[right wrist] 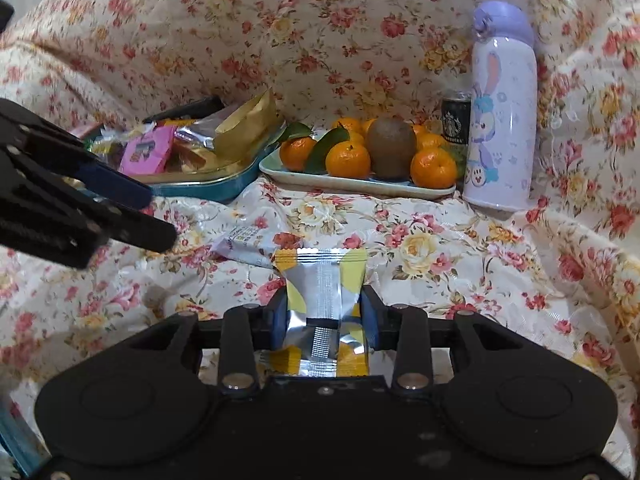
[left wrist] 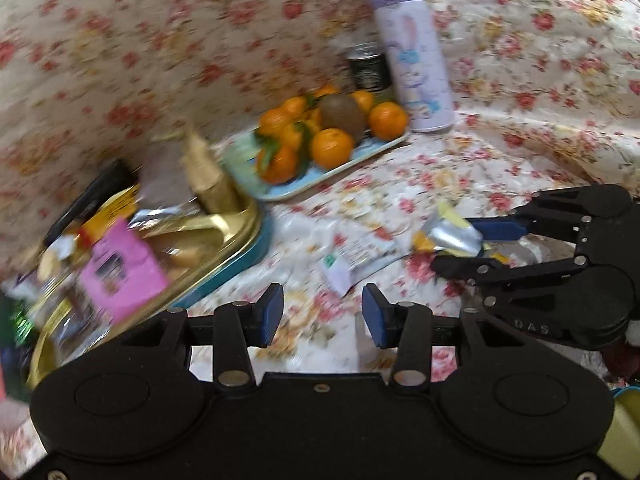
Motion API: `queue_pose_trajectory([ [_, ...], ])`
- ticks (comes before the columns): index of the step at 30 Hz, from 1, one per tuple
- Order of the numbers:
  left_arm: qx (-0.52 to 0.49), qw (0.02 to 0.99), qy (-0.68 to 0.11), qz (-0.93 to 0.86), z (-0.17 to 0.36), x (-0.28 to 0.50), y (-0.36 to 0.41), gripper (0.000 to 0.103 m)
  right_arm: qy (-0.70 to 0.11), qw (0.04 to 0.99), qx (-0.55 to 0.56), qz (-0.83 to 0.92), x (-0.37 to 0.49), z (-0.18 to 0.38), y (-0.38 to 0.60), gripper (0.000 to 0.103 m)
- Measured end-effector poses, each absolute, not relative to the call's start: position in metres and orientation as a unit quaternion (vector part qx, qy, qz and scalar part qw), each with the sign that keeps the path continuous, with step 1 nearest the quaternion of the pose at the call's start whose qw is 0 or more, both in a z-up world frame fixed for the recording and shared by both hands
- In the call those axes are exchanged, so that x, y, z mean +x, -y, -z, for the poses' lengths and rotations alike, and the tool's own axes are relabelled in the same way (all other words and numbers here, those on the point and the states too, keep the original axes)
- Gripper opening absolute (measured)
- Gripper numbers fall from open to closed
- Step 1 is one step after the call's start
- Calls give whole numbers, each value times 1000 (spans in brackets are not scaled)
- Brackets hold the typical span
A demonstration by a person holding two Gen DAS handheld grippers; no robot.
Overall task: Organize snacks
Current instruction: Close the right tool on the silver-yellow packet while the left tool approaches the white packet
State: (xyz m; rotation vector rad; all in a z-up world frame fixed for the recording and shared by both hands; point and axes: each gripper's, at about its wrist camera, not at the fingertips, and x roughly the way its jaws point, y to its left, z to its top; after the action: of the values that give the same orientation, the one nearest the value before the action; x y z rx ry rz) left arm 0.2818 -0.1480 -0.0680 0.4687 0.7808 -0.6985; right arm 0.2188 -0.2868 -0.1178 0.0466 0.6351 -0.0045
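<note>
My right gripper (right wrist: 323, 314) is shut on a silver and yellow snack packet (right wrist: 320, 300), held just above the floral cloth; the packet also shows in the left wrist view (left wrist: 450, 234). My left gripper (left wrist: 323, 316) is open and empty over the cloth, to the left of the right gripper (left wrist: 472, 244). A white snack packet (left wrist: 356, 260) lies on the cloth between them, also visible in the right wrist view (right wrist: 248, 246). A gold tin with a teal rim (left wrist: 236, 248) holds several snacks, among them a pink packet (left wrist: 120, 268) and a gold bag (left wrist: 208, 176).
A light blue tray (right wrist: 360, 186) carries mandarins and a kiwi (right wrist: 390, 148). A purple rabbit-print bottle (right wrist: 502, 120) stands at its right, with a dark drink can (right wrist: 456, 120) behind. Floral cloth rises as a backdrop all around.
</note>
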Motion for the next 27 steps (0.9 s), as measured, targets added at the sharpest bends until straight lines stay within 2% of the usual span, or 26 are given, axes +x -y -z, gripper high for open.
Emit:
queue_pose_trajectory([
  [27, 382, 729, -334, 460, 96, 309, 196, 53, -311, 950, 11, 11, 221, 118, 281, 38],
])
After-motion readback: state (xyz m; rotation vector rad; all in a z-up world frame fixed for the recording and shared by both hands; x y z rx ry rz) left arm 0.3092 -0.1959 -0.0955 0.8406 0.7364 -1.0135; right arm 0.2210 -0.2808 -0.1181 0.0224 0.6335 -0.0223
